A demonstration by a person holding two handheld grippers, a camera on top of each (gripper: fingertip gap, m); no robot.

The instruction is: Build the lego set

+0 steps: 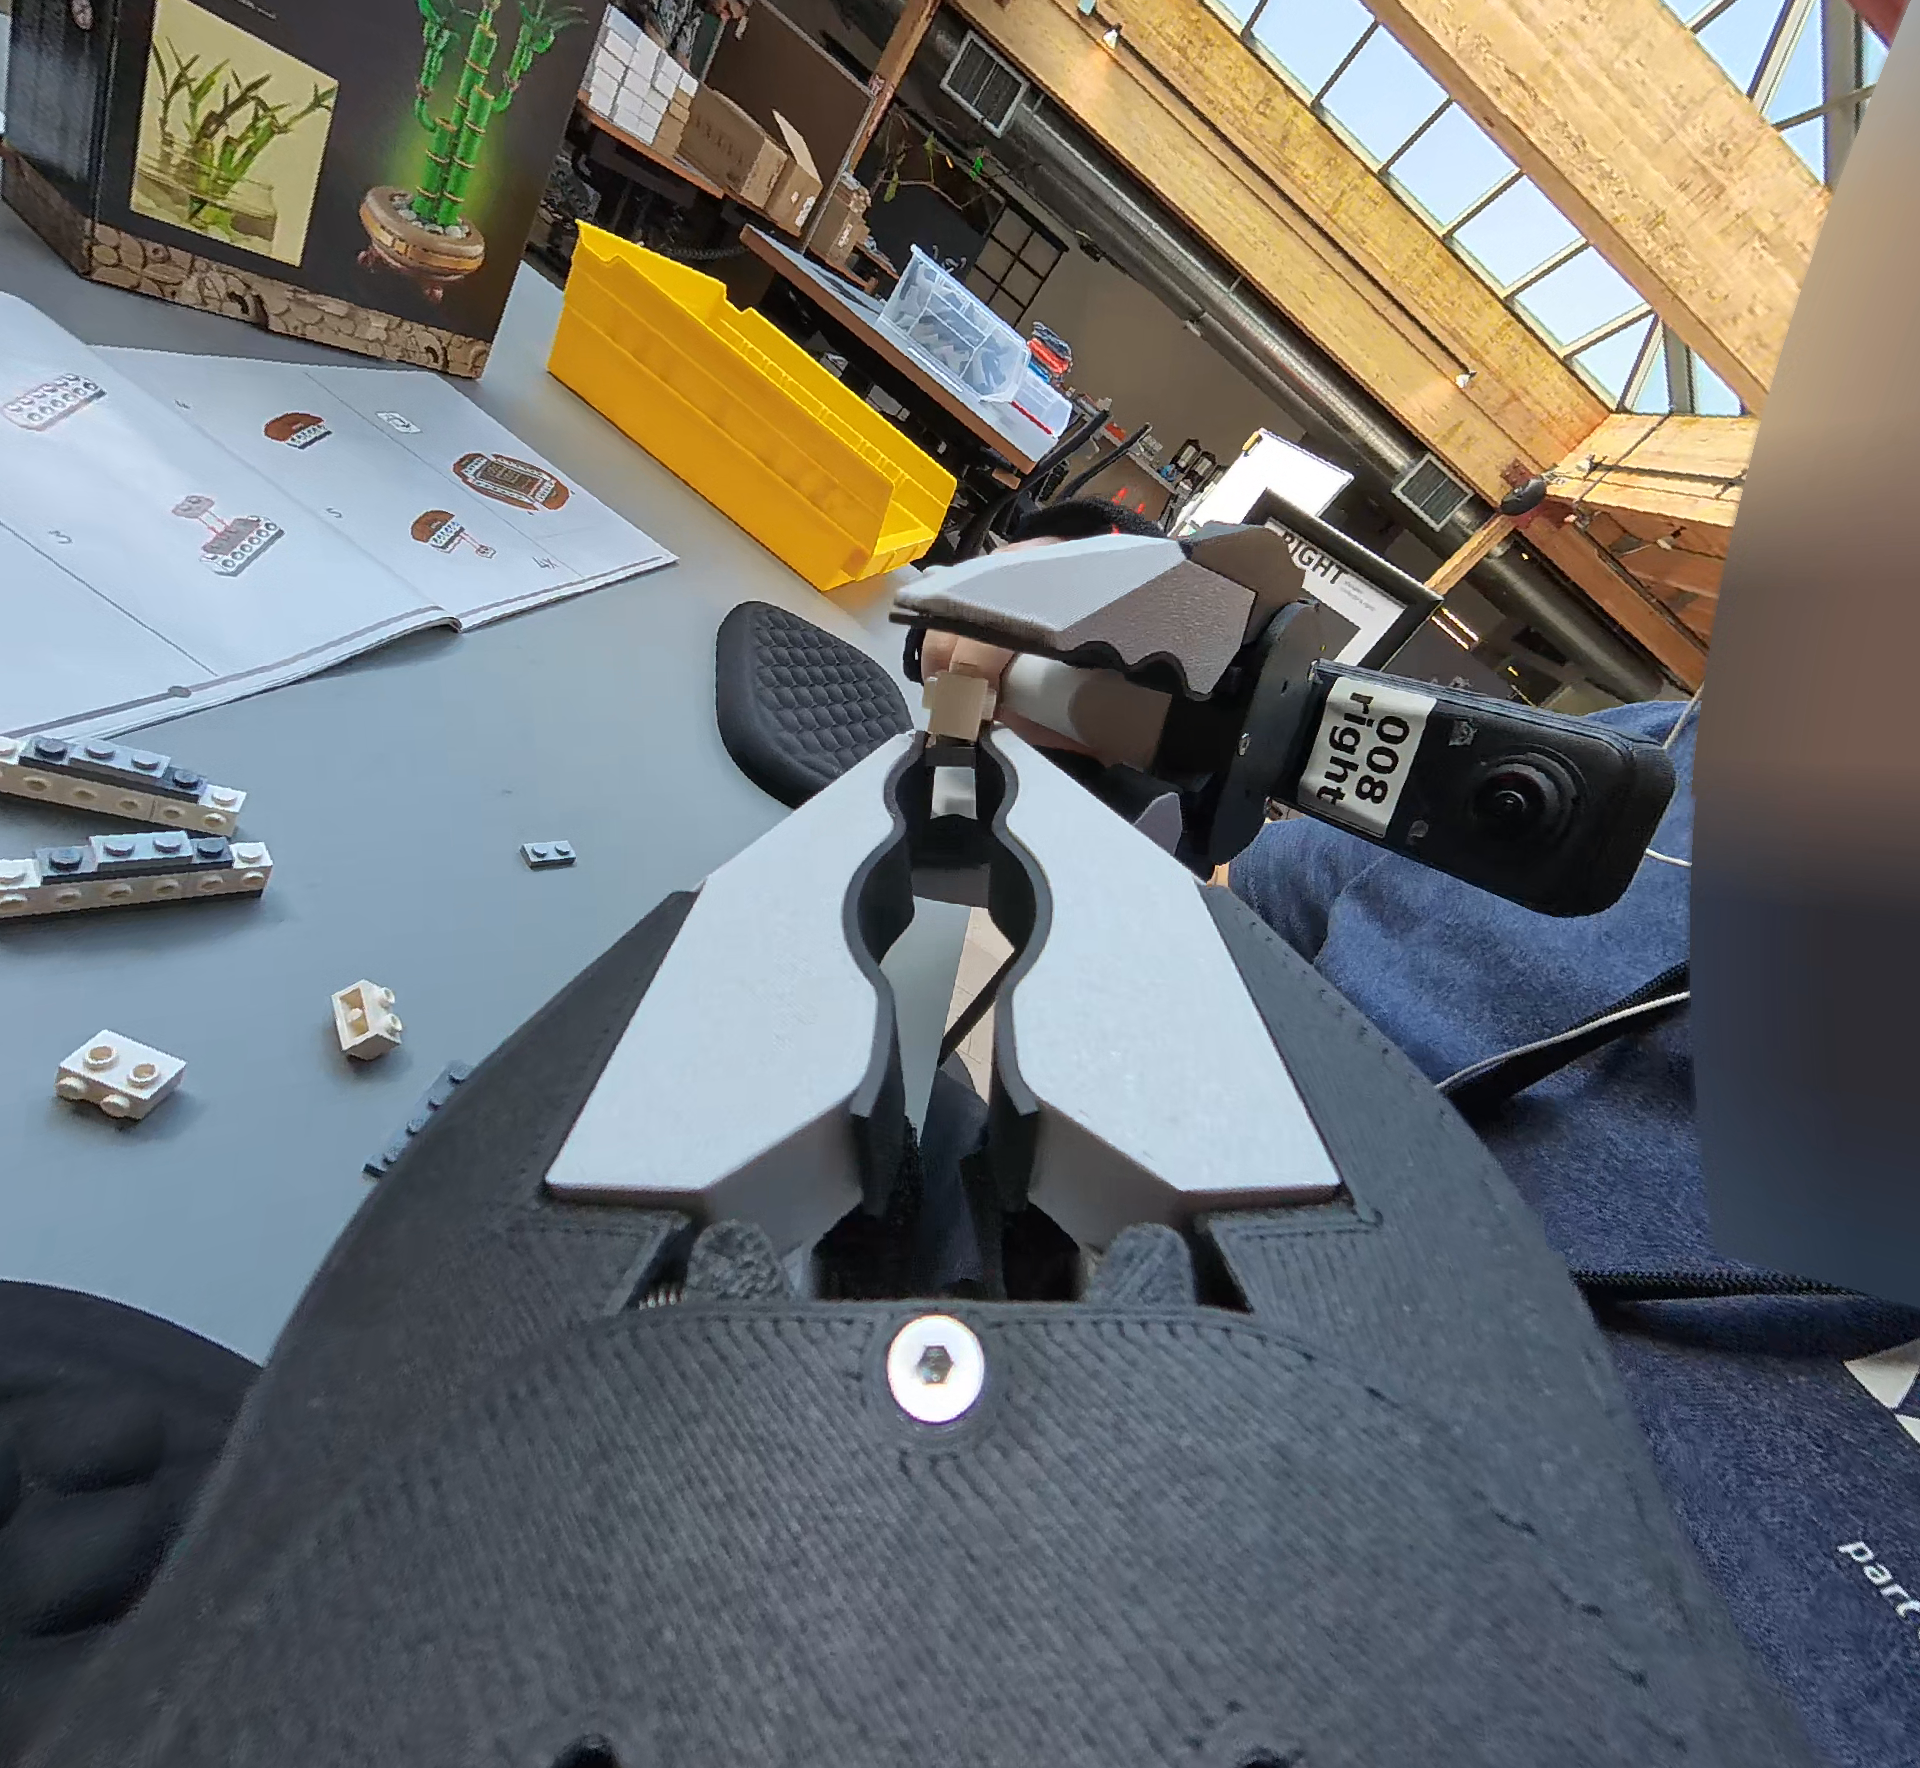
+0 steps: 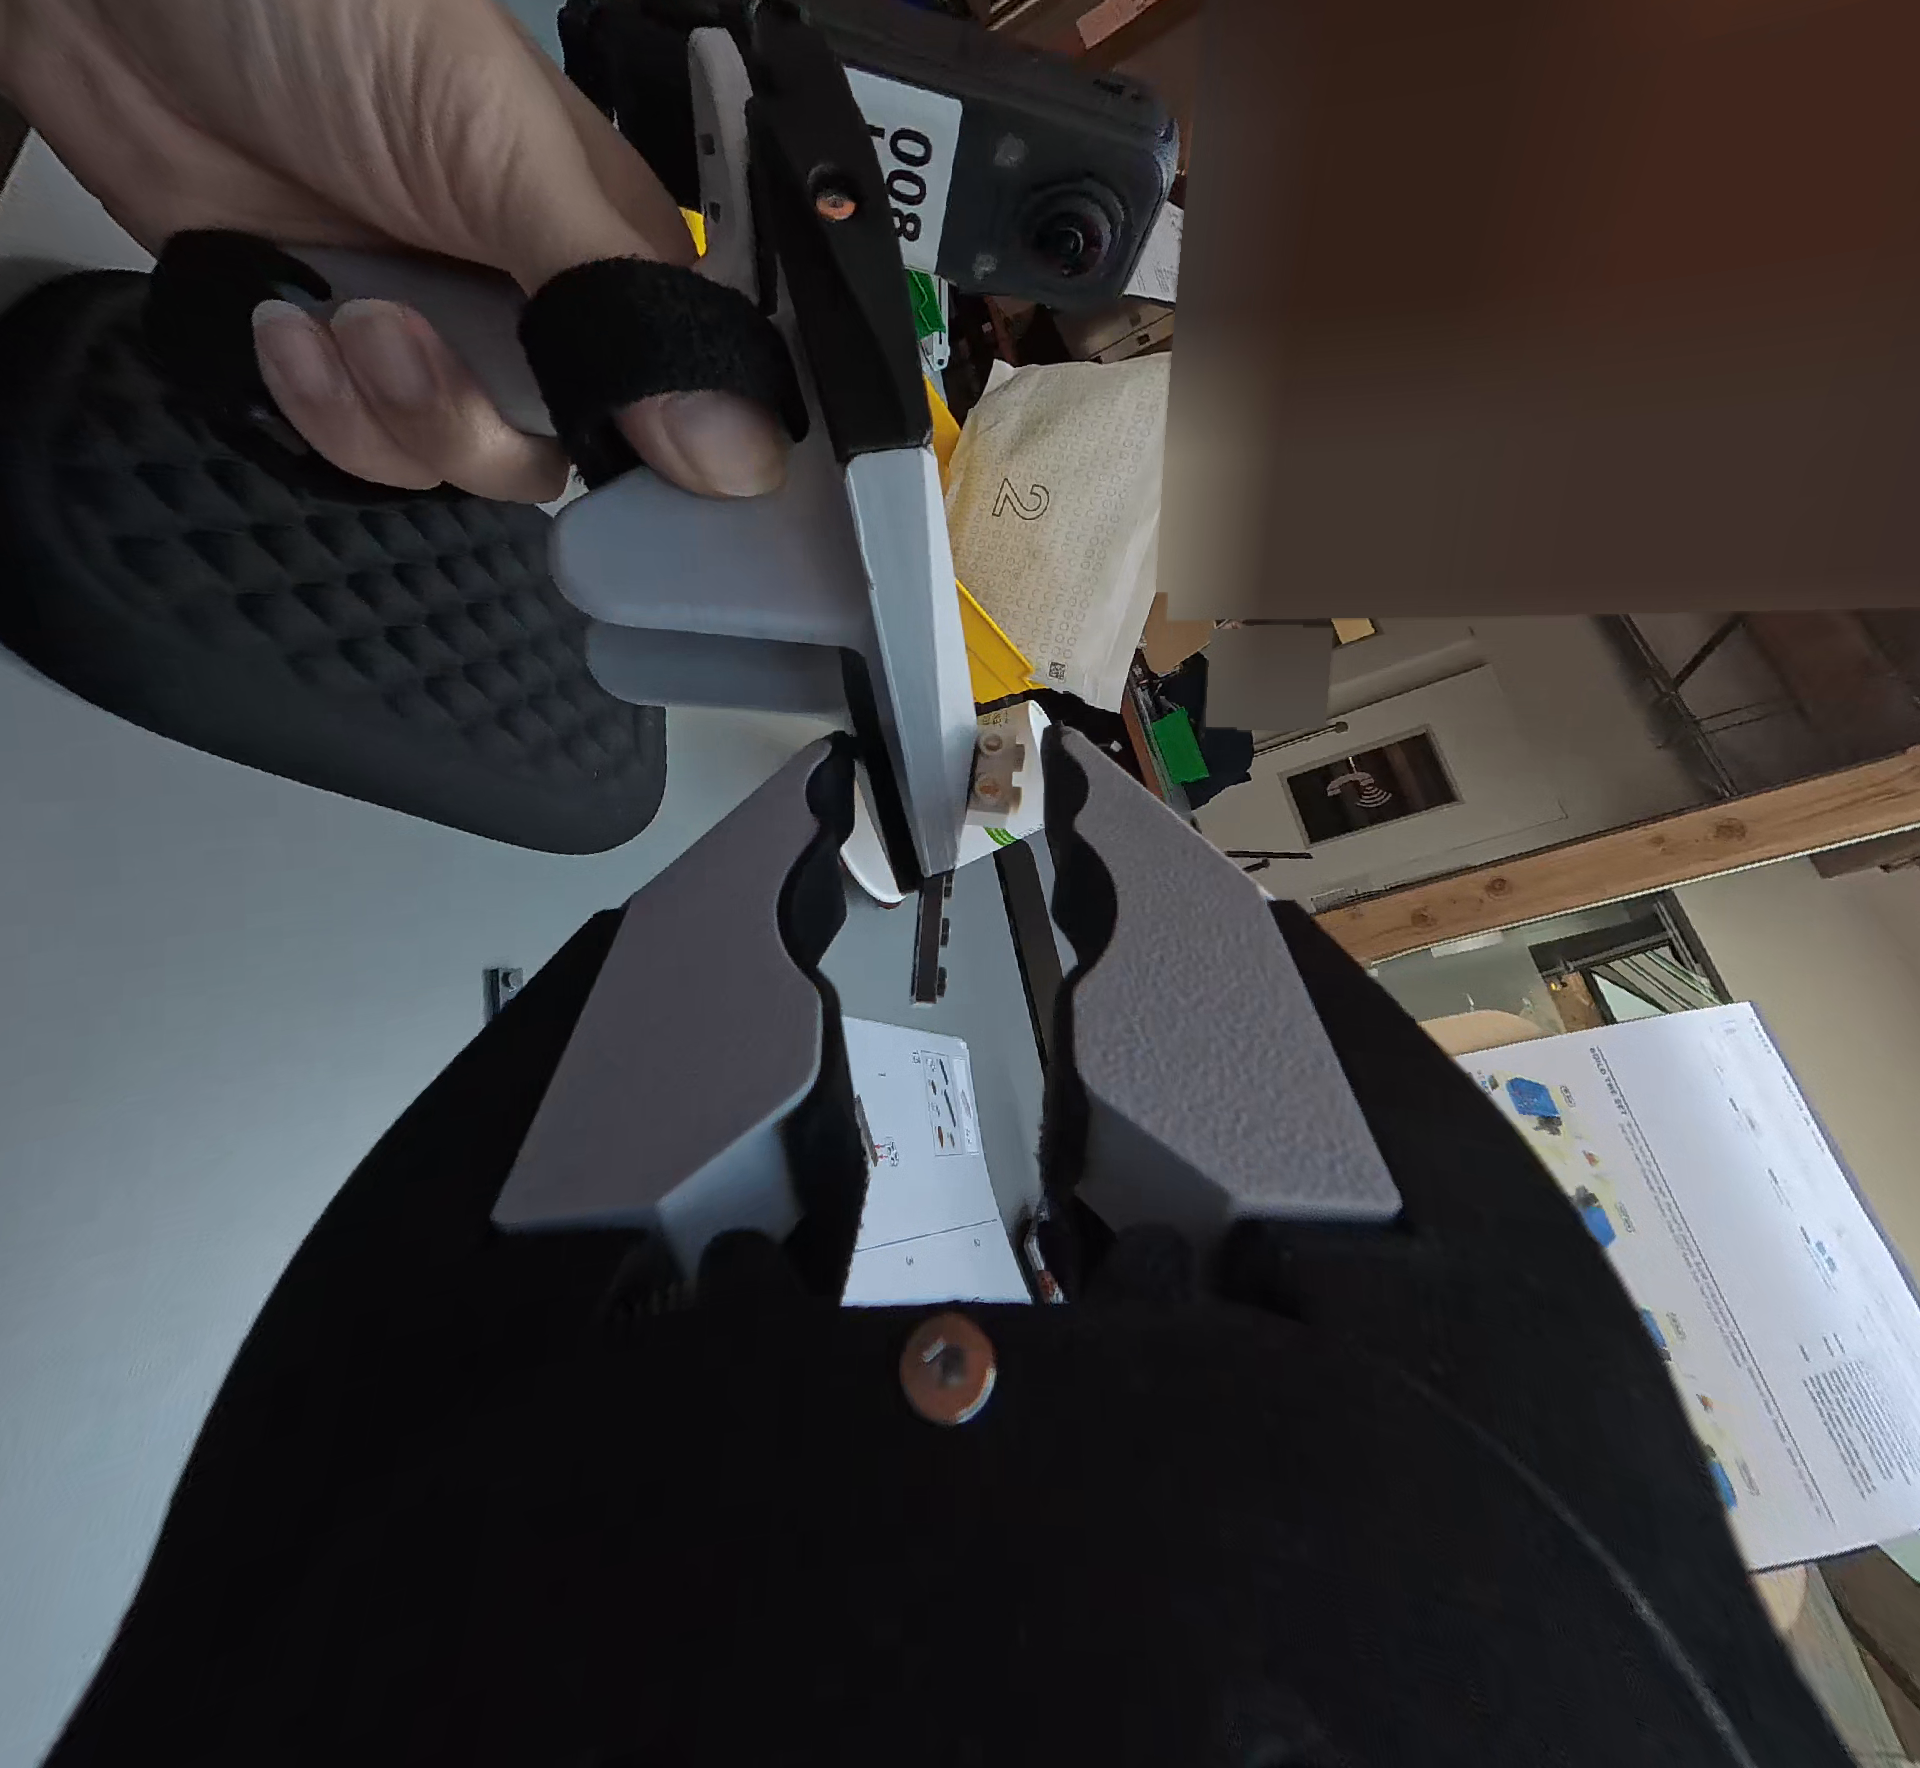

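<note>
1. Pinching a small tan lego piece [image 1: 954, 702] at their tips, the left gripper [image 1: 948, 750] fingers are closed on it.
2. Beyond those tips the right gripper [image 2: 940, 762] fingers stand open around the left tips and the piece [image 2: 1000, 771].
3. Left of the fingers, loose white bricks [image 1: 121, 1074] and two brick strips [image 1: 133, 868] lie on the grey counter [image 1: 540, 731].
4. Farther off lie the instruction booklet [image 1: 312, 513] and a yellow bin [image 1: 748, 414].

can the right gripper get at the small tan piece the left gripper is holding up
Probably yes. The tan piece sticks out past the left gripper tips, and the right gripper, jaws open, is already beside it with nothing between.
</note>
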